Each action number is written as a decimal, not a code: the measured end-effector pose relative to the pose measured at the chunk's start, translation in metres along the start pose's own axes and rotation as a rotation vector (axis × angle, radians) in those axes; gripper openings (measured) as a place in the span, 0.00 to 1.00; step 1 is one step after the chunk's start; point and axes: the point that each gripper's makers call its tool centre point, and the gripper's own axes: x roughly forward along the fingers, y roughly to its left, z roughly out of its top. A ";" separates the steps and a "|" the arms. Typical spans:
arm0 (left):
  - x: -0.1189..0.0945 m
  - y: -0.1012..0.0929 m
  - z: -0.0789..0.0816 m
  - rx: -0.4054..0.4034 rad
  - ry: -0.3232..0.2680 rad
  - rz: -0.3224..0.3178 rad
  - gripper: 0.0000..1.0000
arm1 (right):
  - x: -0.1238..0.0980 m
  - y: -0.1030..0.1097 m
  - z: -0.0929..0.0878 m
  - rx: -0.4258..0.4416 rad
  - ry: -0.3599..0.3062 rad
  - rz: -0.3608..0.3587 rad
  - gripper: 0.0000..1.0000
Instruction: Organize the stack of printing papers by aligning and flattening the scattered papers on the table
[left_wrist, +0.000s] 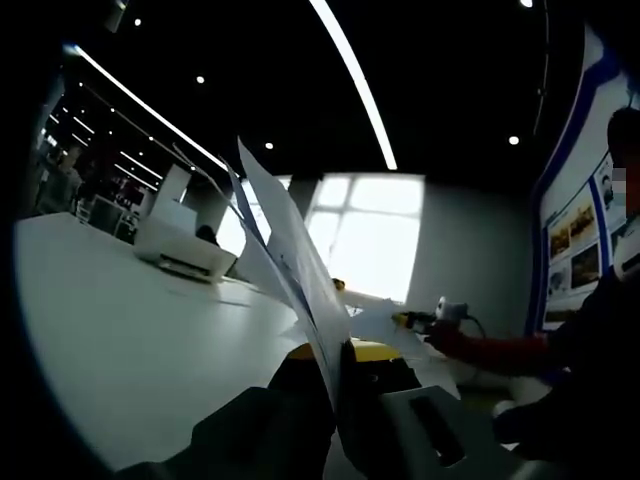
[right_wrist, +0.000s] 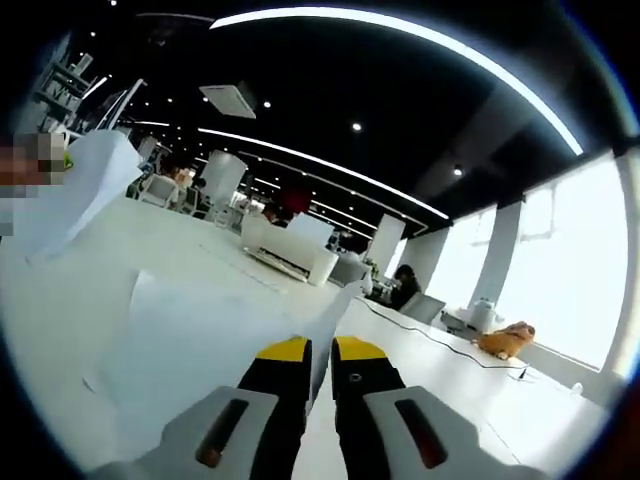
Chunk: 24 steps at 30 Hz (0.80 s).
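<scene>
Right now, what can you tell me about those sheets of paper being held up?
The papers are thin white printing sheets, several together, fanned a little at their upper edges. They stand lifted on edge above the white table instead of lying flat. The left hand-held gripper pinches them at the bottom between its yellow-tipped jaws. In the right gripper view, the sheets bend down toward the table, and the right hand-held gripper clamps their edge.
</scene>
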 end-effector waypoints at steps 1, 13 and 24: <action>0.000 0.000 0.000 0.001 0.000 -0.001 0.07 | 0.001 -0.001 0.001 -0.001 -0.001 0.002 0.05; 0.001 0.001 -0.001 -0.002 0.004 -0.006 0.07 | 0.001 -0.002 0.012 -0.026 -0.019 0.025 0.00; 0.001 0.000 -0.001 0.000 0.005 -0.005 0.07 | -0.008 -0.003 0.044 -0.034 -0.080 0.025 0.00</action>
